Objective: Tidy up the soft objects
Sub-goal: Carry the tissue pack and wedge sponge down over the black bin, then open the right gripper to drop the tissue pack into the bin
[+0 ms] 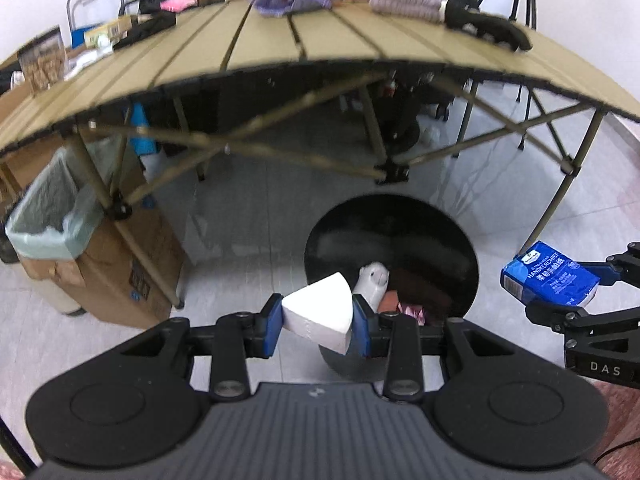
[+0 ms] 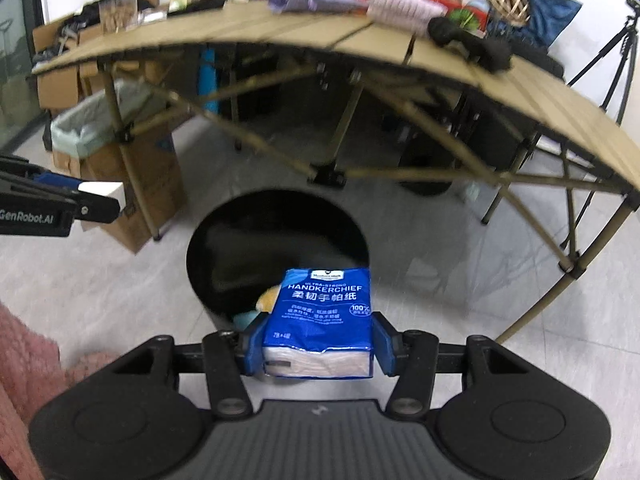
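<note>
Both grippers I hold above the black bin (image 1: 400, 240) on the floor before the slatted table (image 1: 280, 48): right gripper (image 2: 318, 346) clamped on a blue handkerchief-tissue pack (image 2: 324, 312), left gripper (image 1: 317, 322) clamped on a white wedge-shaped sponge (image 1: 320, 316).

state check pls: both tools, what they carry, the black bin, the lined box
left tool: shut on white wedge sponge
right tool: shut on blue tissue pack
blue tissue pack: wrapper torn open at near end
black bin: open top, soft items already inside
cardboard box: open, plastic liner fitted
</note>
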`<action>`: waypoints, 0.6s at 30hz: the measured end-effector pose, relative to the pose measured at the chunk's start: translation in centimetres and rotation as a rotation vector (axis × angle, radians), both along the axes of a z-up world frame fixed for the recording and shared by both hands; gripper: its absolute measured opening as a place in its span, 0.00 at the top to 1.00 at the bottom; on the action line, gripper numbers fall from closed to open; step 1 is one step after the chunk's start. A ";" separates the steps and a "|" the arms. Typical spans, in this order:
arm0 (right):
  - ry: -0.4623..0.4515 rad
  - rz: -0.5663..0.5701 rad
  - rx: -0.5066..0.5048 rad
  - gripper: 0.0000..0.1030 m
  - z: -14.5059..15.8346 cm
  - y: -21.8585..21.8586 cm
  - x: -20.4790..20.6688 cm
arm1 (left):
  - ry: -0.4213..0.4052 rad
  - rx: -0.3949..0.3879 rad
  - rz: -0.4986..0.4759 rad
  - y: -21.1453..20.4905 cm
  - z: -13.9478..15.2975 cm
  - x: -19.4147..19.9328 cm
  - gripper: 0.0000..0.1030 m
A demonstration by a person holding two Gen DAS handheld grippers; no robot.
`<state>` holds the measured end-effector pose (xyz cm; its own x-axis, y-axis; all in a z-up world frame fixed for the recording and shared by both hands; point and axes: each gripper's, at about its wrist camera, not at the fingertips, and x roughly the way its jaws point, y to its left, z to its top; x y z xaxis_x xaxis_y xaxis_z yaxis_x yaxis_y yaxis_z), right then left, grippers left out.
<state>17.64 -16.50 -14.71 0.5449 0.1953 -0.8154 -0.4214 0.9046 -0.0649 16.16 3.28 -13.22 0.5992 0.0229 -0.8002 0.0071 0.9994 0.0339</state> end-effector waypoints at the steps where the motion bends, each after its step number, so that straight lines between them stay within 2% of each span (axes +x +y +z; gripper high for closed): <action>1: 0.019 0.001 -0.005 0.50 -0.4 0.2 0.2 | 0.011 -0.002 0.005 0.2 -0.4 0.2 0.65; 11: 0.151 -0.006 -0.014 0.50 -2.8 1.9 2.9 | 0.059 -0.007 0.049 1.8 -2.4 1.3 0.65; 18: 0.167 0.015 -0.005 0.50 -3.1 3.8 4.6 | 0.082 -0.018 0.063 2.4 -3.5 2.0 0.65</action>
